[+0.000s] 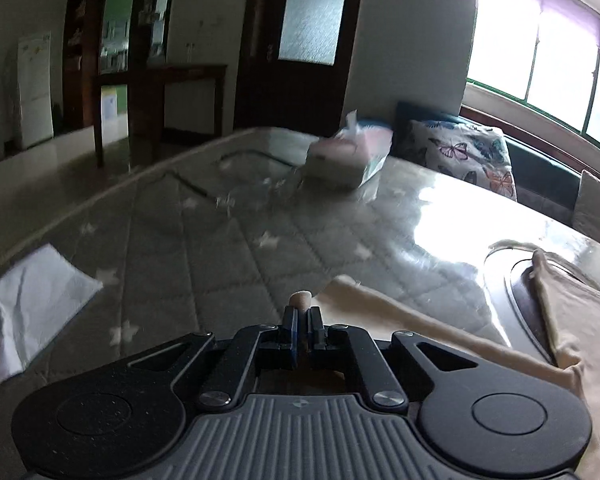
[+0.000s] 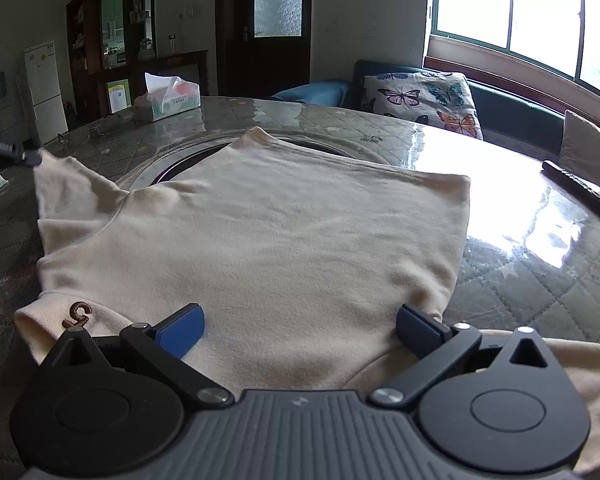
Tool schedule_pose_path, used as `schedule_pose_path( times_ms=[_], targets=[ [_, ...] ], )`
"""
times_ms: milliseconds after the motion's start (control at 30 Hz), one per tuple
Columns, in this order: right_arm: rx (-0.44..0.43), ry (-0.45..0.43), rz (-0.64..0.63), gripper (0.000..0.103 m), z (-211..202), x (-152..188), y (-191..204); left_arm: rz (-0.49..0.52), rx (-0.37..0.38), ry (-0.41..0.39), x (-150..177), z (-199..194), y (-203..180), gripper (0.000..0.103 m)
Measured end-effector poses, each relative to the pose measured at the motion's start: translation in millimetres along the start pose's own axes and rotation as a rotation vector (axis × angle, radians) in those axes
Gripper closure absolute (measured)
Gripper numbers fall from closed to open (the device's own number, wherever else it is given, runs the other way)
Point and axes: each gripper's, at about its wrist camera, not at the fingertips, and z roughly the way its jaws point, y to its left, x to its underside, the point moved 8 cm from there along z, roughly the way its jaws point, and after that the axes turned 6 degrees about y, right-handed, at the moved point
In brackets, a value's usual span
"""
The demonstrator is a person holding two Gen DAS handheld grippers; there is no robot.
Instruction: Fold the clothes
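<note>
A cream shirt [image 2: 260,236] lies spread on the quilted, glass-topped table [image 2: 540,304], partly folded, with a small brown "S" mark near its front left edge. My right gripper [image 2: 300,328] is open, its blue pads [image 2: 182,330] wide apart just above the shirt's near edge. My left gripper [image 1: 303,320] is shut on a corner of the shirt's cloth [image 1: 300,300], lifted off the table; the cream cloth [image 1: 440,340] trails to the right. In the right wrist view the left gripper's tip [image 2: 16,154] holds the raised sleeve corner at far left.
A tissue box [image 2: 168,98] stands at the table's far side and also shows in the left wrist view [image 1: 346,156]. A white paper [image 1: 32,304] lies at the left. A dark remote [image 2: 578,194] lies at the right. A butterfly cushion [image 2: 420,96] sits on the bench beyond.
</note>
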Motion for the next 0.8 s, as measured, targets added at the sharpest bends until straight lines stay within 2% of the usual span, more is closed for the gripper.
schedule_pose_path(
  times_ms=[133, 200, 300, 367, 533, 633, 800],
  targets=[
    [0.000, 0.000, 0.000, 0.000, 0, 0, 0, 0.001, -0.063, -0.001, 0, 5, 9, 0.089],
    [0.001, 0.000, 0.000, 0.000, 0, 0, 0, -0.007, -0.066, -0.001, -3, 0, 9, 0.089],
    [0.000, 0.000, 0.000, 0.000, 0, 0, 0, 0.027, -0.057, -0.022, -7, -8, -1, 0.089],
    [-0.001, 0.000, 0.001, 0.000, 0, 0, 0, 0.056, -0.026, -0.029, -8, -11, -11, 0.089],
    [-0.001, 0.000, 0.001, 0.000, 0, 0, 0, 0.165, 0.076, 0.022, -3, 2, -46, 0.089],
    [-0.001, 0.000, 0.002, 0.000, 0, 0, 0, 0.205, 0.077, 0.057, -2, 20, -59, 0.089],
    [-0.002, 0.001, 0.002, 0.000, 0, 0, 0, 0.231, 0.046, 0.045, -10, 37, -58, 0.087]
  ],
)
